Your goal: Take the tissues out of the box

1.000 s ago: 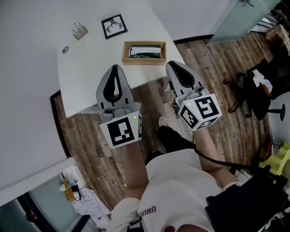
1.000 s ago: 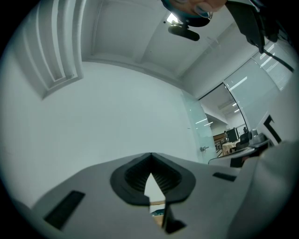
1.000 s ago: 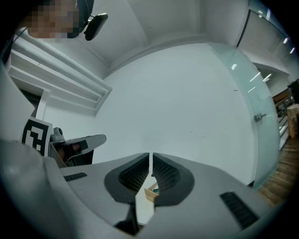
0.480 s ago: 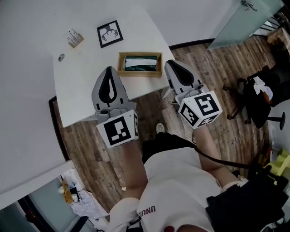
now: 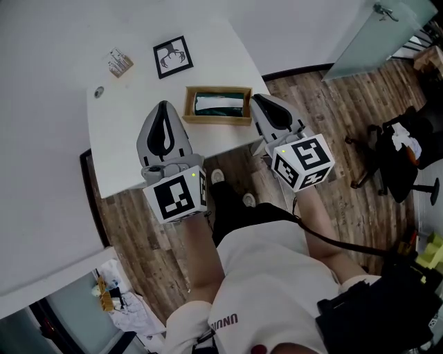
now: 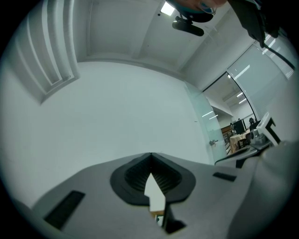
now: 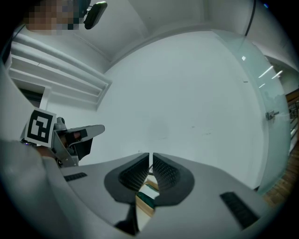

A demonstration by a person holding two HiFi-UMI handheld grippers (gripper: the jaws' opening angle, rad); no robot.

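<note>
The left gripper and right gripper are hovering with jaws pressed together on nothing, while the wooden box holding the tissues is sitting on the white table between their tips, plank floor showing beneath them.

I find room evenly bright; ceiling lamp glares in left gripper view. My head view sharp, faint shadow beneath table. Both gripper views fisheye-bent, corners black, own jaws blurred.
</note>
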